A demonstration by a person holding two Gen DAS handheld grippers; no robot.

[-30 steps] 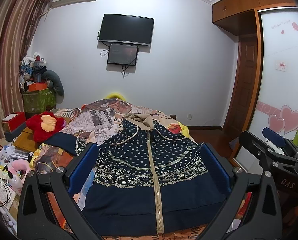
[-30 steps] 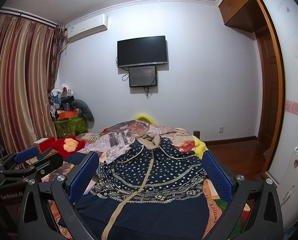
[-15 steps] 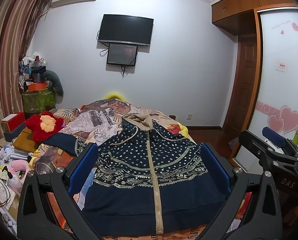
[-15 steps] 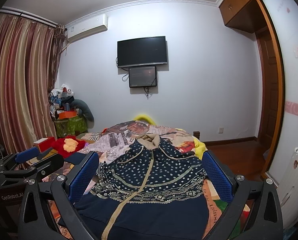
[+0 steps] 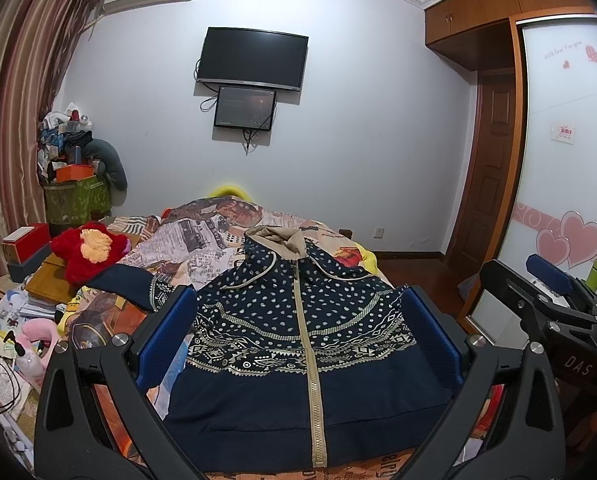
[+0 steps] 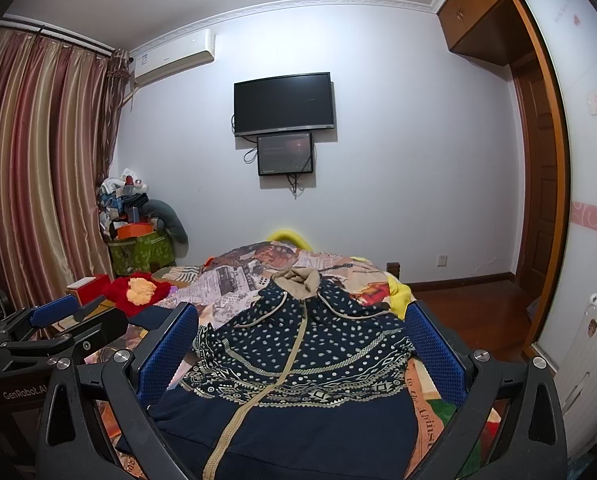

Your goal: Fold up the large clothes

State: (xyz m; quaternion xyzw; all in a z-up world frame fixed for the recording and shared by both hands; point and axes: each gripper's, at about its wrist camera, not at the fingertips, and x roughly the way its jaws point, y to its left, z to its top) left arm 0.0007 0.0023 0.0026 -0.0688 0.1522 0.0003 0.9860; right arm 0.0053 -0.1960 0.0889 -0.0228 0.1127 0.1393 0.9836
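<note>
A navy hooded jacket (image 5: 290, 344) with white dots, a patterned band and a beige zipper lies flat, front up, on the bed (image 5: 202, 236), hood (image 5: 278, 240) pointing away. Its left sleeve (image 5: 130, 284) stretches out to the left. It also shows in the right wrist view (image 6: 298, 356). My left gripper (image 5: 298, 332) is open and empty, held above the jacket's lower half. My right gripper (image 6: 302, 344) is open and empty, above the jacket too. Each gripper shows at the edge of the other's view: the right one (image 5: 546, 280), the left one (image 6: 54, 314).
A red plush toy (image 5: 86, 248) and boxes, books and clutter (image 5: 22, 312) lie left of the bed. A green bin piled with clothes (image 5: 76, 196) stands by the curtain. A wardrobe (image 5: 570, 184) and door (image 5: 490, 168) are on the right.
</note>
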